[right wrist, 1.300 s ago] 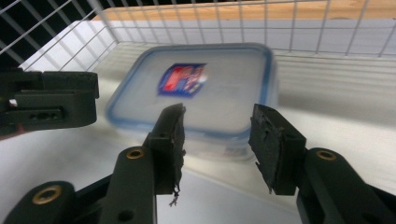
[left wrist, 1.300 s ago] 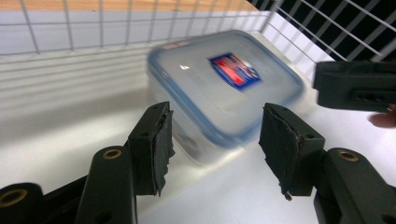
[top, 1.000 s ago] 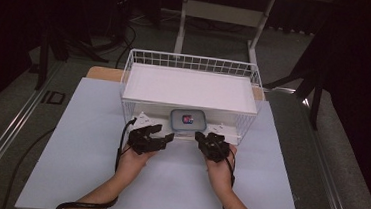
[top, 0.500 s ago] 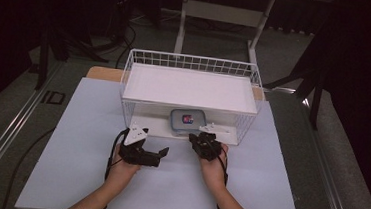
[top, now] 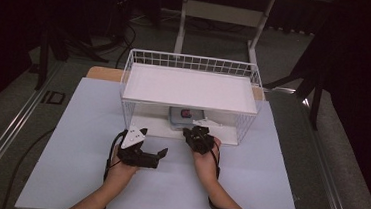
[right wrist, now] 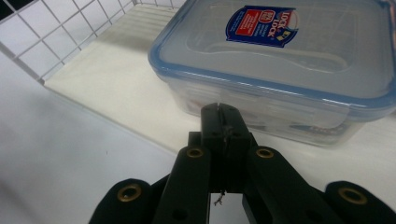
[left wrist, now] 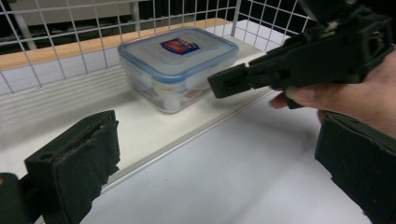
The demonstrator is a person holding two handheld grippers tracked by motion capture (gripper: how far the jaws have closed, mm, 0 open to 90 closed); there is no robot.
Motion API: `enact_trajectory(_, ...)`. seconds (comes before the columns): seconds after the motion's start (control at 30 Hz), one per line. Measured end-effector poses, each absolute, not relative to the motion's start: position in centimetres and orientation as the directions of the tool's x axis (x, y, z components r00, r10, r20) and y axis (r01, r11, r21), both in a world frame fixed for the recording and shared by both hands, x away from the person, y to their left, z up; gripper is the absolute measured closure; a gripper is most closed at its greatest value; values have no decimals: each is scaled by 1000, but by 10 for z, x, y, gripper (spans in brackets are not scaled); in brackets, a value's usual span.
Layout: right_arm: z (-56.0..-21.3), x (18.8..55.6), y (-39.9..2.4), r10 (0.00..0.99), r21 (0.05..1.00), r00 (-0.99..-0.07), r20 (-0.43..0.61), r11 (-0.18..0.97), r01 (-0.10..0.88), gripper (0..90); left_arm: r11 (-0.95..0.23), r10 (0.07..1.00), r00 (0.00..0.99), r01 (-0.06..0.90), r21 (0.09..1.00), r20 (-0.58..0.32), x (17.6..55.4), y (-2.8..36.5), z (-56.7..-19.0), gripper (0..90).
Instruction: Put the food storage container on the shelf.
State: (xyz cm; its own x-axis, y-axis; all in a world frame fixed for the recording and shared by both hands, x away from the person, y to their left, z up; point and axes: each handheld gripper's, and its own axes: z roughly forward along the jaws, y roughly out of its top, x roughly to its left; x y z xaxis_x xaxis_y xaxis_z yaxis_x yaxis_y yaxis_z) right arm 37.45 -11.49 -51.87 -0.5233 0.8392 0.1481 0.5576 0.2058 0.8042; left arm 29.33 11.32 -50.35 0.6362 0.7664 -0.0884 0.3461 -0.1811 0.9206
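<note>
Dark room all round, with a grey floor and the legs of a stand at the far side. White table (top: 70, 140) lay in the middle, lit from above. On its far half stood a white wire rack (top: 191, 67) of two levels: a flat white shelf above, a white base board below, open toward the person.

Lidded plastic box (top: 182, 117) sat on the base board under the shelf, near the rack's middle. Clear body, blue-rimmed lid with a red and blue label. In the left gripper view the box (left wrist: 177, 65) rested flat, well inside the rack, something pale showing through its wall; contents not made out.

Left gripper (top: 155, 156) lay low over the table, just near of the rack's front edge, pointing right. Its jaws stood wide apart with nothing between them; they had just been opening. Padded faces of both jaws showed bare in its own view.

Right gripper (top: 195, 133) was at the front edge of the base board, pointing at the box. Jaws were shut tight on nothing. In its own view the right gripper (right wrist: 223, 116) had its tips just near of the box's (right wrist: 289, 60) front wall; contact could not be told.
</note>
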Motion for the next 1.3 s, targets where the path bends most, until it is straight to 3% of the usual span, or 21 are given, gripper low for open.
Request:
enact_trajectory(0.43, -517, 386, -103, 844, 813, -520, 129, 210, 542, 896, -178, 762, 642, 343, 922, -92, 292, 114, -503, 10)
enact_trajectory(0.7, -511, 368, -112, 821, 822, -560, 110, 241, 516, 868, -178, 755, 649, 339, 924, -92, 293, 113, -502, 10)
enact_trajectory(0.8, -509, 363, -116, 817, 825, -566, 109, 243, 510, 819, -180, 714, 693, 316, 931, -97, 293, 113, -498, 10)
enact_trajectory(0.9, -503, 352, -126, 804, 839, -588, 84, 261, 477, 694, -214, 688, 722, 289, 933, -66, 292, 112, -490, 10)
enact_trajectory(1.17, -496, 336, -144, 785, 849, -612, 98, 255, 463, 621, -210, 642, 761, 295, 932, -97, 287, 111, -484, 10)
enact_trajectory(1.2, -495, 332, -148, 780, 852, -615, 113, 242, 465, 549, -215, 633, 768, 296, 931, -98, 286, 112, -484, 10)
enact_trajectory(1.27, -494, 330, -150, 778, 852, -617, 116, 241, 465, 524, -215, 628, 772, 298, 930, -103, 284, 111, -483, 10)
enact_trajectory(1.3, -493, 325, -152, 767, 855, -631, 113, 249, 456, 454, -215, 623, 775, 304, 928, -110, 283, 112, -483, 10)
